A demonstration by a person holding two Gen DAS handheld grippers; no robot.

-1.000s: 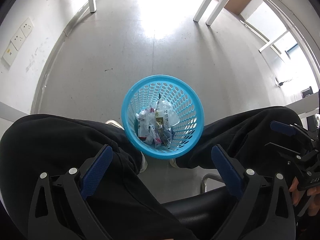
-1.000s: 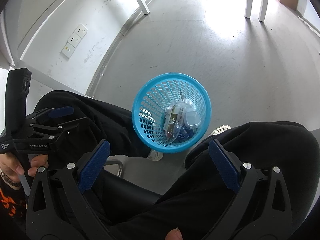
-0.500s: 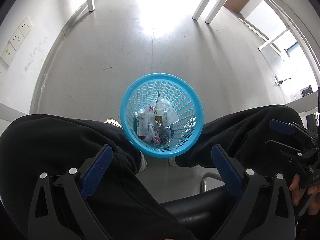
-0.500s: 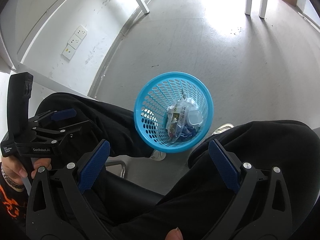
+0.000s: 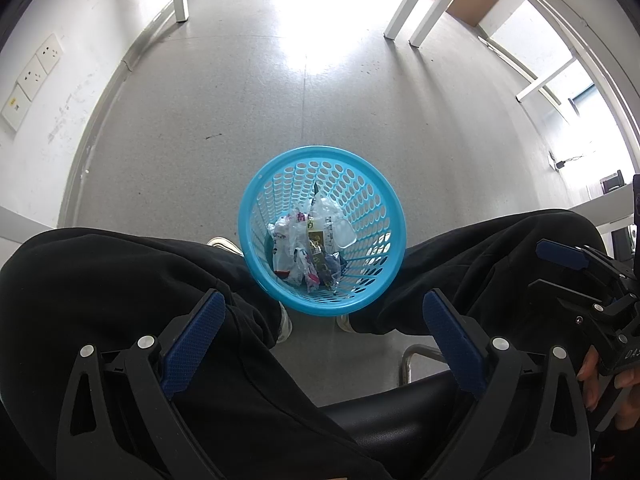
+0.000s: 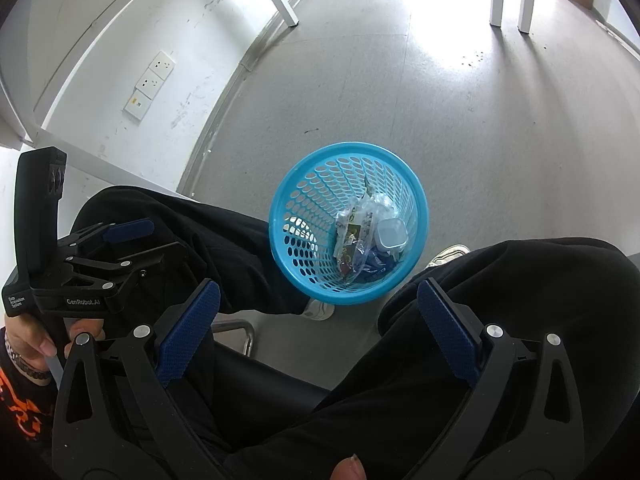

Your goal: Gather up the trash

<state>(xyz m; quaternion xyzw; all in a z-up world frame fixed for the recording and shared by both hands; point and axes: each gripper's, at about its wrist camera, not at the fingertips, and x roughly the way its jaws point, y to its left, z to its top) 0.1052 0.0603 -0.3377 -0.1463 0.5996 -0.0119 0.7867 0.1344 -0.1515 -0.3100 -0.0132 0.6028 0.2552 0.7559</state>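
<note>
A blue perforated trash basket (image 5: 362,160) stands on the grey floor between the seated person's knees; it also shows in the right wrist view (image 6: 320,176). Crumpled wrappers and clear plastic (image 5: 308,252) lie in its bottom, with a small clear cup (image 6: 392,234) among them. My left gripper (image 5: 324,336) is open and empty, held above the lap and short of the basket. My right gripper (image 6: 316,328) is open and empty, also above the lap. Each gripper shows in the other's view, the right (image 5: 580,280) and the left (image 6: 120,248).
The person's black-trousered legs (image 5: 120,280) flank the basket, with a black chair seat (image 5: 392,408) below. White table legs (image 5: 404,12) stand at the far side of the floor. A white wall with sockets (image 5: 32,76) runs along the left.
Both views have shifted slightly, so the basket sits a little further left and higher in the frames. Both grippers stay open and empty.
</note>
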